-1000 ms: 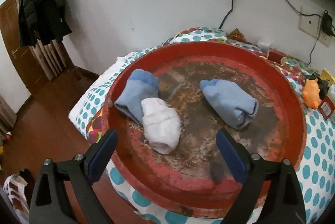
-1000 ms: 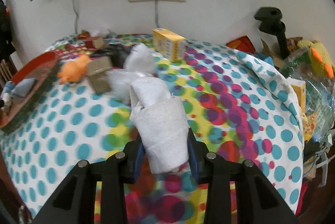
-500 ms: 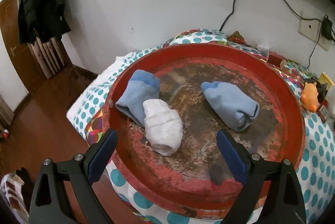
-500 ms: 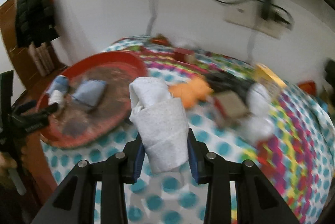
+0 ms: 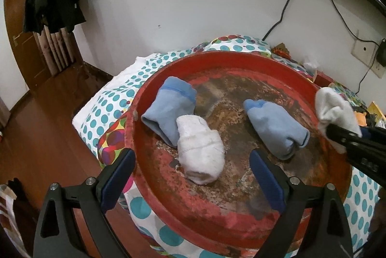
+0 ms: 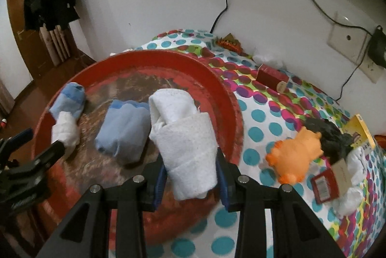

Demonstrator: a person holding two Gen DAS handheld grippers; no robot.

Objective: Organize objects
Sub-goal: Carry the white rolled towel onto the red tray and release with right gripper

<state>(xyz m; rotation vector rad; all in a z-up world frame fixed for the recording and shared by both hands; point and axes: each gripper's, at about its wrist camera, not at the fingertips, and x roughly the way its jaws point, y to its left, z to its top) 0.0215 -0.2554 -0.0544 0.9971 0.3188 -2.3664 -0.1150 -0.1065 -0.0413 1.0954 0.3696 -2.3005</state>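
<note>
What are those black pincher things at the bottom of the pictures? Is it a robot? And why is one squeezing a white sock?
No robot here: a person holds a grabbing tool in each hand, and each tool carries a camera looking along its jaws. One picture is from the left gripper, whose jaws stand open and empty. The other is from the right gripper, whose jaws squeeze a rolled white sock. Below is a worn red tray on a spotty tablecloth. In the tray lie two rolled blue socks and another white sock roll. Beside the tray sits an orange toy.
</note>
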